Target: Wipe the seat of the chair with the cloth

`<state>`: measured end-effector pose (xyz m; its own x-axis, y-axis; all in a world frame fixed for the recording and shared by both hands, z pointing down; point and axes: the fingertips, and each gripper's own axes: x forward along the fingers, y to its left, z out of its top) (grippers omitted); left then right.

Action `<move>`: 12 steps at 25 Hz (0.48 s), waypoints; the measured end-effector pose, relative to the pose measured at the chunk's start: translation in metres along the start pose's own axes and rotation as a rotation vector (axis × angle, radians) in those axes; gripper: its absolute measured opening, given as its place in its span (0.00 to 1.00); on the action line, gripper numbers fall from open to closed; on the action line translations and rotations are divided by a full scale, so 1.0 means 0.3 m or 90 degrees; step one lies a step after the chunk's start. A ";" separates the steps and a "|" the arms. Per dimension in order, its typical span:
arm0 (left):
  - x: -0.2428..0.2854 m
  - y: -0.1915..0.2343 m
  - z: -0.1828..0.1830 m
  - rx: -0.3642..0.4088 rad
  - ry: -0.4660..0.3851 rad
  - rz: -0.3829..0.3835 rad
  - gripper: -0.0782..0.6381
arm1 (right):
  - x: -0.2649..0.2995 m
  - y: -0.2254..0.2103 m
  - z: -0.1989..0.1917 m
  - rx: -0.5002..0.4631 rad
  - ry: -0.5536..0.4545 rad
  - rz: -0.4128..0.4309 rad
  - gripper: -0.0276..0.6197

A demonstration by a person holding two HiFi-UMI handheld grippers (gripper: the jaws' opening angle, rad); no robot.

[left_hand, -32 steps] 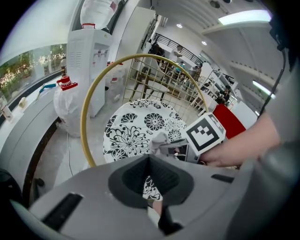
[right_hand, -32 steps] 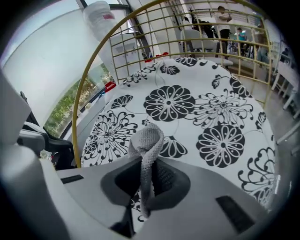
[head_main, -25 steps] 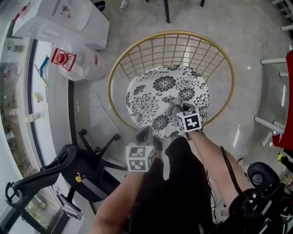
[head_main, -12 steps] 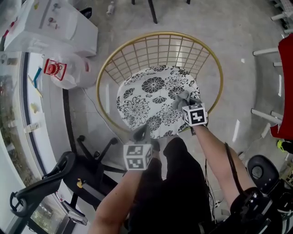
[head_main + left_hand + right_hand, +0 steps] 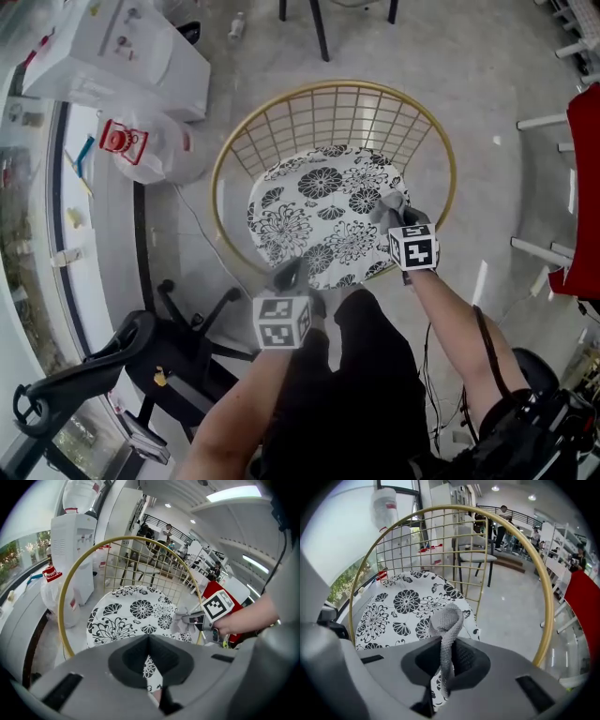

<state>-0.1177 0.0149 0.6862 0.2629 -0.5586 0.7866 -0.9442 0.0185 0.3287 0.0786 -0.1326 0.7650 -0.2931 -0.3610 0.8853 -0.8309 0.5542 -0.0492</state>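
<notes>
While the right gripper (image 5: pixel 395 220) pinches the cloth (image 5: pixel 446 618) at the seat's (image 5: pixel 309 211) right edge and the left gripper (image 5: pixel 292 274) hangs closed, empty, off its front, press flat and sweep leftward.

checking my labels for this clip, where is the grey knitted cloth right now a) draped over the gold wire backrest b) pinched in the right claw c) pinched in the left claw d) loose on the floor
b: the grey knitted cloth stands pinched between the jaws of the right claw, at the right edge of the black-and-white floral seat cushion.
</notes>
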 end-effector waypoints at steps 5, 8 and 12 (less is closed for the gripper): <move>-0.061 0.086 0.020 -0.032 -0.024 0.035 0.12 | 0.009 0.248 0.064 -0.081 -0.017 0.082 0.09; -0.100 0.145 0.011 -0.042 -0.032 0.057 0.12 | 0.031 0.469 0.107 -0.107 -0.031 0.164 0.09; -0.166 0.221 -0.045 -0.072 -0.028 0.095 0.12 | 0.055 0.752 0.145 -0.137 -0.039 0.272 0.09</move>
<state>-0.1906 0.0552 0.6758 0.1110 -0.5783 0.8083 -0.9430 0.1955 0.2694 -0.1343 -0.0463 0.7484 -0.6198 -0.1075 0.7773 -0.5158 0.8024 -0.3003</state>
